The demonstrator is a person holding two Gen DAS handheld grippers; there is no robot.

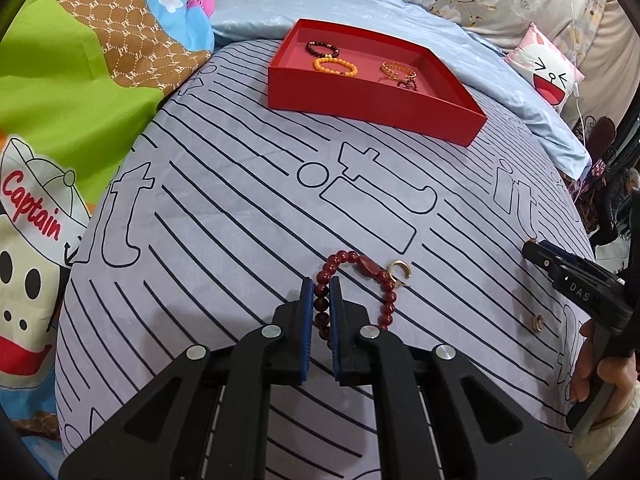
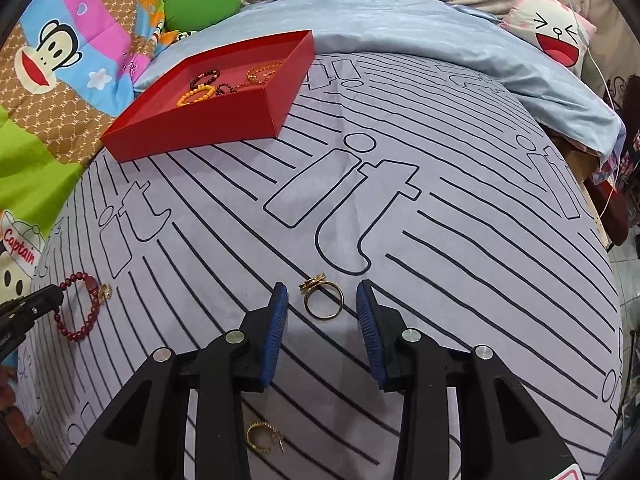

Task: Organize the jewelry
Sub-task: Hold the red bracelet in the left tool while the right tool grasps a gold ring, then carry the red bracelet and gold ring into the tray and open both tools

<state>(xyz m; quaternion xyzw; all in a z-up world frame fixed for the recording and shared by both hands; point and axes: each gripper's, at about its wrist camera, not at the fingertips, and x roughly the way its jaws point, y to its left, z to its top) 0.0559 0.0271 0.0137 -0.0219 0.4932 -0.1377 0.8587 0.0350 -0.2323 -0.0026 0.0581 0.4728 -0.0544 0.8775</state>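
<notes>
We find our left gripper (image 1: 321, 294) apparently pinching the red bracelet (image 1: 352, 292) bound for the red tray (image 1: 372, 96), while our right gripper (image 2: 322, 308) gapes around a ring (image 2: 323, 300).

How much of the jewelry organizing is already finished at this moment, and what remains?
Done: several bead bracelets, including an orange one, lie in the red cardboard tray. In hand: the left gripper is shut on the dark red bead bracelet. Left: the gold ring between the open right gripper fingers, plus small gold hoops on the striped bedsheet.

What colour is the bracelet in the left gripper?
Dark red beads, clearest in the left wrist view.
</notes>
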